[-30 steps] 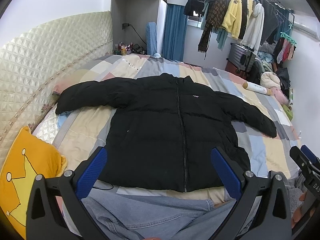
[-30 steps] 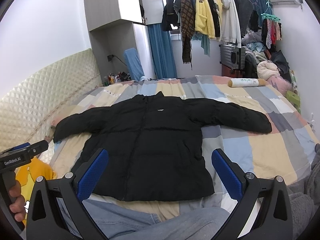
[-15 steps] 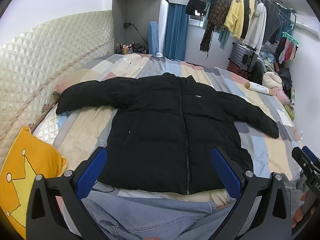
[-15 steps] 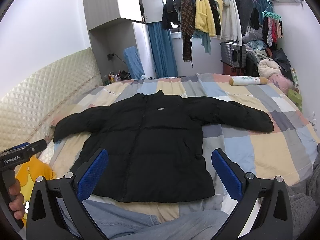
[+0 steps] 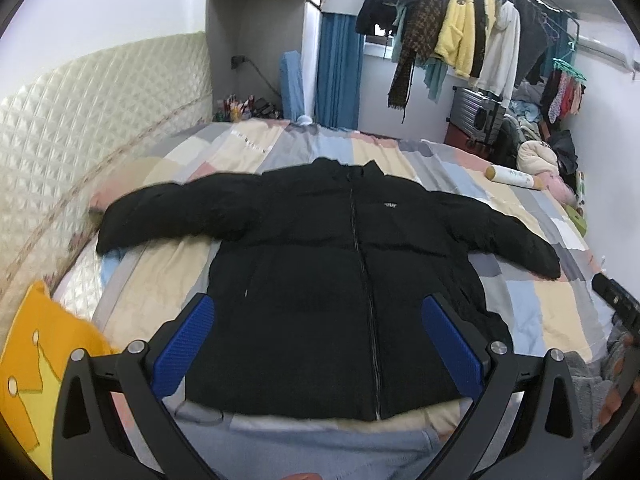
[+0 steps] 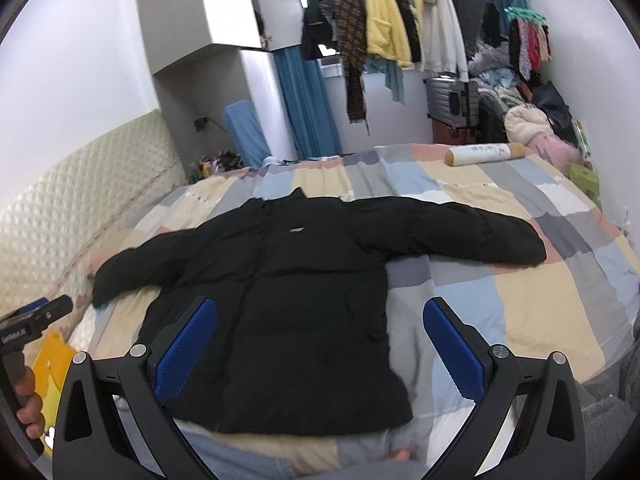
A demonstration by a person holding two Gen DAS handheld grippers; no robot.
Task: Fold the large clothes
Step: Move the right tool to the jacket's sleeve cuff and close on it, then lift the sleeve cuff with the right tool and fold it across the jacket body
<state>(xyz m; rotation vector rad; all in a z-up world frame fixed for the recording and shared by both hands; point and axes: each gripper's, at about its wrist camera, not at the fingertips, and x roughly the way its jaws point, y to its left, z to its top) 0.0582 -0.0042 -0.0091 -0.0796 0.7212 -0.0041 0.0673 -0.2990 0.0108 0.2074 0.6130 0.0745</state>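
A large black puffer jacket (image 5: 344, 272) lies flat and zipped on the bed, front up, both sleeves spread out to the sides; it also shows in the right wrist view (image 6: 304, 300). My left gripper (image 5: 318, 344) is open and empty, held above the jacket's hem. My right gripper (image 6: 320, 344) is open and empty, above the hem toward the jacket's right side. The left gripper's body shows at the left edge of the right wrist view (image 6: 28, 328).
The bed has a patchwork quilt (image 5: 532, 312) and a padded headboard (image 5: 80, 140) on the left. A yellow cushion (image 5: 32, 364) lies near left. A rolled bolster (image 6: 484, 154) lies at the far right. Clothes (image 6: 400, 12) hang on a rack behind; a suitcase (image 5: 476, 120) stands beyond the bed.
Both grippers have moved forward and closer to the jacket, which now looks larger. The jeans at the near edge have mostly dropped out of view. The jacket has not moved.
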